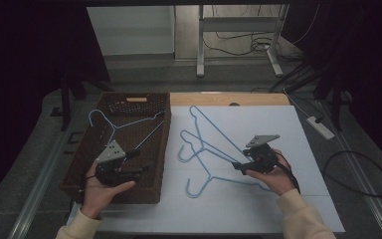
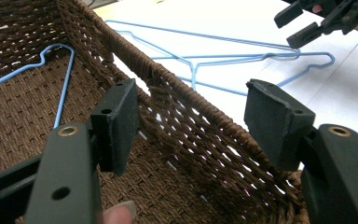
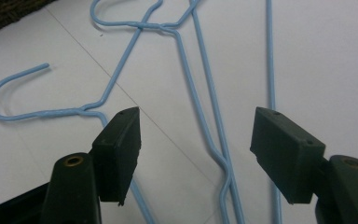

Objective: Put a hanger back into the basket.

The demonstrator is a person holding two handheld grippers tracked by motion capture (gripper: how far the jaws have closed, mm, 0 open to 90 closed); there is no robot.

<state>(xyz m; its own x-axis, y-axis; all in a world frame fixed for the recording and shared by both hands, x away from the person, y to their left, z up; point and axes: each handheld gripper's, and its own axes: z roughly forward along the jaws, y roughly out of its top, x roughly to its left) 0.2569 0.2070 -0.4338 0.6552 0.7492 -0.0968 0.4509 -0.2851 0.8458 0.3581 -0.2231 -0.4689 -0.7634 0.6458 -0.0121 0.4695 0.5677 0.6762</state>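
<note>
Right gripper (image 3: 196,154) jaws apart over tangled blue wire hangers (image 3: 205,116) lying just below on the table (image 3: 331,56), left gripper (image 2: 191,126) also apart straddling the wicker basket (image 2: 186,112) wall; risk: snagging several interlocked hangers together.

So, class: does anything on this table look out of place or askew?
Yes. The blue wire hangers on the white board lie crossed and tangled, hooks overlapping. Another hanger in the wicker basket sits tilted, one end propped against the basket's wall.

Light-blue wire hangers (image 1: 206,149); brown woven basket (image 1: 159,164); white tabletop (image 1: 278,124).
</note>
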